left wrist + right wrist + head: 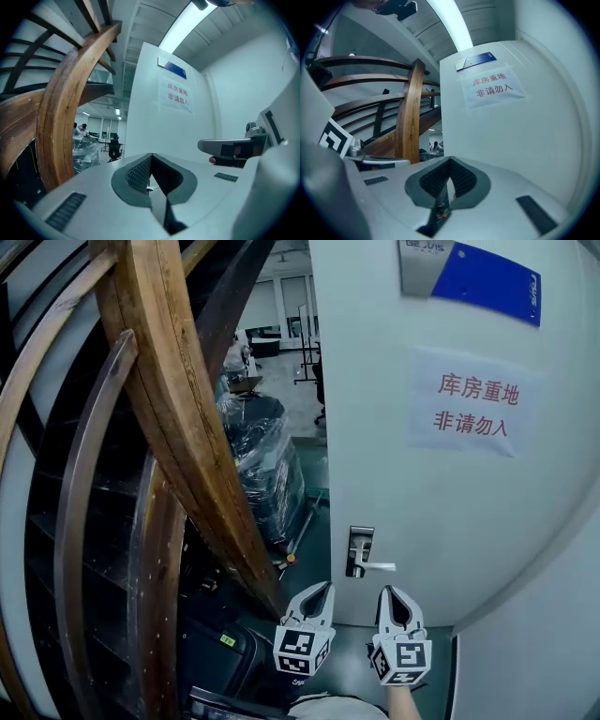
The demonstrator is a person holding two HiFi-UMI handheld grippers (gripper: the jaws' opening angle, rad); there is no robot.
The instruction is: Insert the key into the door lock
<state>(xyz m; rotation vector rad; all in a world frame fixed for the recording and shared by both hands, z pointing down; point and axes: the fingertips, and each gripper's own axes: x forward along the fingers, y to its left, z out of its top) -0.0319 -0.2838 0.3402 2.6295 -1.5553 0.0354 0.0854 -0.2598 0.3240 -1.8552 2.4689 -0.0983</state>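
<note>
Door, white and broad, fills the right half of the head view. Curved wooden stair beams cross the left half. Between them, further back, stands a plastic-wrapped bundle. On the door's upper part hangs a paper notice with red characters, and above it a grey and blue plaque.

Low in the head view the left gripper and the right gripper are held side by side, both aimed at the door, each with its marker cube toward the camera. Each gripper's own view shows its jaws pressed together at the tips.

The door lock sits near the door's left edge, just above the two grippers and between them. Its lever handle reaches right, ending just above the right gripper's tip. Neither gripper touches it, and the keyhole is too small to make out.

A thin dark sliver lies in the seam behind the right gripper's closed pads. I cannot tell whether it is the key.
</note>
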